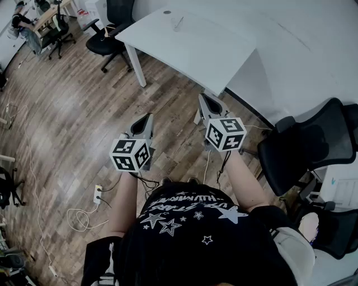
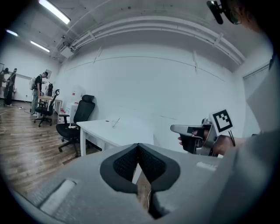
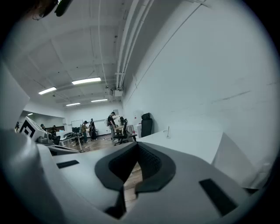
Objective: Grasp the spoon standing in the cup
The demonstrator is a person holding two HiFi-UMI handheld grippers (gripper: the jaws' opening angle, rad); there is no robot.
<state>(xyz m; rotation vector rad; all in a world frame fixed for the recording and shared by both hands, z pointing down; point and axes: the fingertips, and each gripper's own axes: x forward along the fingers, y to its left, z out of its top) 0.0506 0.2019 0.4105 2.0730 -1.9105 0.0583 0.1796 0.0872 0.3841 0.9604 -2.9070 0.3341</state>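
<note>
Thin grey spoon [image 1: 178,23] stands far back on the white flat bench [image 1: 224,50], well apart from both hands.
The left hand-held gripper [image 1: 149,117] and right hand-held gripper [image 1: 202,97] are fully closed and empty; arriving with unopened jaws could knock the spoon over.

Setting: open-plan office or lab workroom.
Floor: wood-look planks [image 1: 61,111], with a power strip [image 1: 97,194] lying on them.
Furniture: a long white surface [image 1: 196,50] beside a plain white wall [image 1: 302,50]. A black swivel chair [image 1: 109,39] stands at its far end, and a second chair [image 1: 302,148] stands nearer.
Ceiling: bare, with strip lights [image 3: 86,81] and exposed pipes [image 3: 127,39].
Background: people [image 3: 111,120] stand at more desks [image 1: 47,17] across the room.
</note>
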